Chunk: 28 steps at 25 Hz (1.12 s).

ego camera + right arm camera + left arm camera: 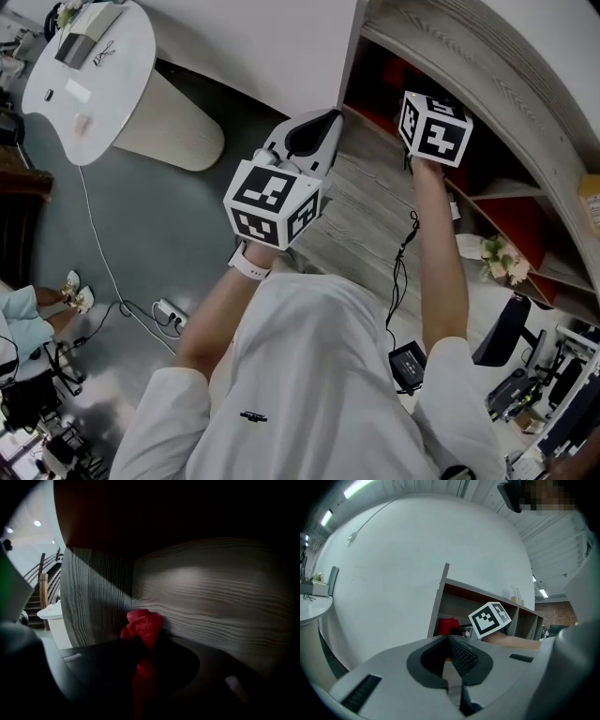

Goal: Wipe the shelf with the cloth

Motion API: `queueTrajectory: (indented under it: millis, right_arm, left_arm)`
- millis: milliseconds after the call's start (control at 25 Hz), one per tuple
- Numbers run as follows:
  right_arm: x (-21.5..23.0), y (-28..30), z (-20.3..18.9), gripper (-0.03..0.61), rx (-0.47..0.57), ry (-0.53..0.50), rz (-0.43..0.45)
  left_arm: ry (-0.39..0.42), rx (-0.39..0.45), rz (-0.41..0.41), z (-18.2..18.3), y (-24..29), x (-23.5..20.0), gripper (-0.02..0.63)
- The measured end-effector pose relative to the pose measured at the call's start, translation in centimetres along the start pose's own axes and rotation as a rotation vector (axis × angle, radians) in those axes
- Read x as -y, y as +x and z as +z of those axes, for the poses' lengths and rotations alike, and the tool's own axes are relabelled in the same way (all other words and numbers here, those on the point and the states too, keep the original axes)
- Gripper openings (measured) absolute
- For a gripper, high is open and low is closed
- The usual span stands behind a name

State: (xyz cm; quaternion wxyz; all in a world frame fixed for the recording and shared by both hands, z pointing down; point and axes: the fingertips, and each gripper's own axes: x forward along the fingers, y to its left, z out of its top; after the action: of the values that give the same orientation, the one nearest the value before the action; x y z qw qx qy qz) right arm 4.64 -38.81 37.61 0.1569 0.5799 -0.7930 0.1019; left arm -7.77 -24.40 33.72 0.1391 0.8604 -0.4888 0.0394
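Right tongs (142,651) pinch red cloth (143,625) (bunched) inside dim wood-grain shelf (211,597).

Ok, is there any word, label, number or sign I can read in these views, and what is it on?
No text can be read in any view.
Marker cubes: black-and-white square patterns only, no letters or numbers.
Small dark print on the person's white shirt: too small to read.
Yellow item at the head view's right edge: too blurred to read.
Red cloth: no print visible.
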Motion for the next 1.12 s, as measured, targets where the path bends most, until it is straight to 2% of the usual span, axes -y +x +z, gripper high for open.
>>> queueTrajectory:
  millis: [120, 480, 760, 1120]
  right_arm:
    - [1.5, -1.0, -0.7, 0.103, 0.006, 0.027, -0.039]
    - [7.3, -5.3, -3.1, 0.110, 0.060, 0.205, -0.222]
    - [11.3, -8.8, -4.8, 0.110, 0.111, 0.319, -0.456]
    - [13.9, -11.3, -5.9, 0.106, 0.141, 0.430, -0.750]
  left_arm:
    - [0.000, -0.006, -0.010, -0.2, 0.1, 0.3, 0.006]
    - [0.001, -0.013, -0.054, -0.7, 0.6, 2.3, 0.005]
    - [0.009, -0.023, -0.084, -1.1, 1.0, 3.9, 0.006]
    - [0.026, -0.039, -0.072, -1.5, 0.5, 4.2, 0.006]
